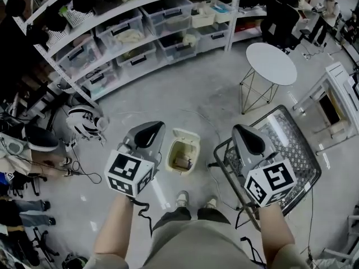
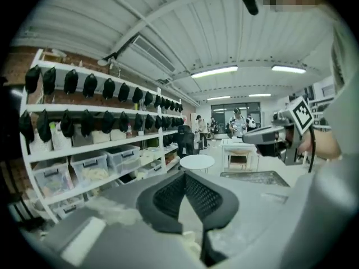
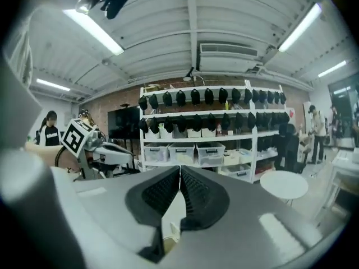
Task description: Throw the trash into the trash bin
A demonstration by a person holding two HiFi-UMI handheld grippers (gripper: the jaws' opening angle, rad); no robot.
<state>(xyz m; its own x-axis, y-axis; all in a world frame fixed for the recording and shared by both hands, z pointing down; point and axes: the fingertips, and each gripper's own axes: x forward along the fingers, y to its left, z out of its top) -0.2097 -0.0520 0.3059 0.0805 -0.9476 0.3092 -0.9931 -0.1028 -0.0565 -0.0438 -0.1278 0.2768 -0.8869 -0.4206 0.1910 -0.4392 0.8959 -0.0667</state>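
Trash bin (image 1: 185,138) stands open on the grey floor (image 1: 190,94) between both grippers, with trash (image 1: 182,162) lying inside. Left gripper (image 1: 156,126) has its jaws pressed together, holding nothing. Right gripper (image 1: 239,129) is likewise closed and empty.

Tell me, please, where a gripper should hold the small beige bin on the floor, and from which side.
Probably the bin's thin upper rim, from straight above. It stands upright with its mouth open upward, so one jaw can go inside the wall and one outside. The rim nearest the person's shoes looks free.
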